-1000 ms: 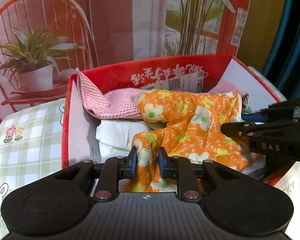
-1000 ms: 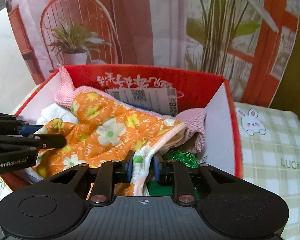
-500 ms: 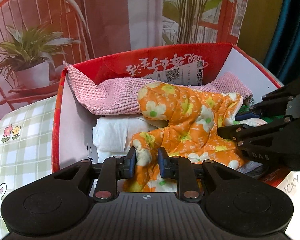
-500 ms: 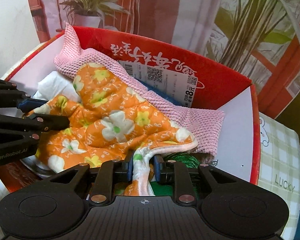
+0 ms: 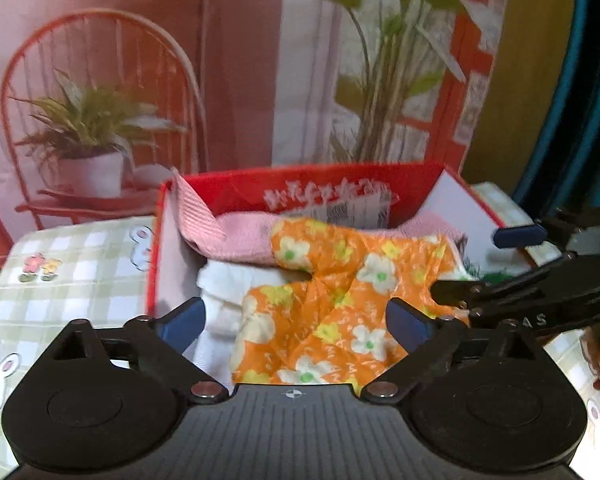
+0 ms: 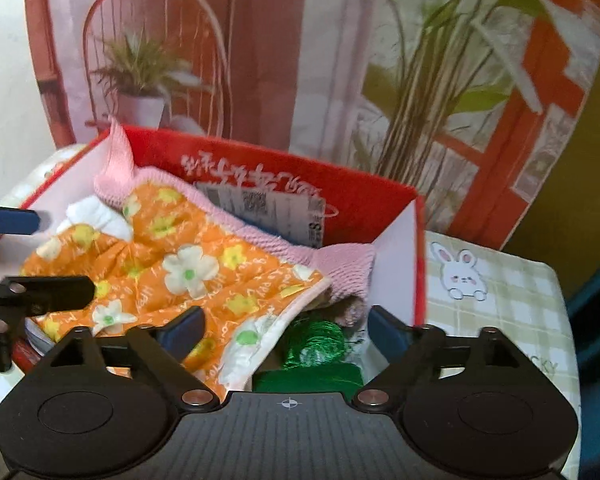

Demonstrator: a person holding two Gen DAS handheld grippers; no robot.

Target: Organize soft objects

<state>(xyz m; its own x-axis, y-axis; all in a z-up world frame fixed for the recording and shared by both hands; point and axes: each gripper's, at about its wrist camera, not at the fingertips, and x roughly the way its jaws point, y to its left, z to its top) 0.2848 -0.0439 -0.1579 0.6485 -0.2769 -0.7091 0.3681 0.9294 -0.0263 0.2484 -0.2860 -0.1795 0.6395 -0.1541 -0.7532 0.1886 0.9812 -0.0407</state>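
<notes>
The orange flowered cloth [image 5: 332,316] is seen lying inside the red box [image 5: 236,190], draped over a pink towel [image 5: 236,236] and a white folded cloth [image 5: 224,280]. The left claw [image 5: 296,322] is spread wide, its jaws having just been opened; the cloth lies below them, untouched by the blue pads [image 5: 182,320]. The right claw [image 6: 286,326] is likewise spread, just opened, with the cloth's white-lined edge and a green shiny item [image 6: 316,344] seen beneath its gap. The box is set on a desk covered by a green checked cloth with rabbits [image 6: 496,300].
</notes>
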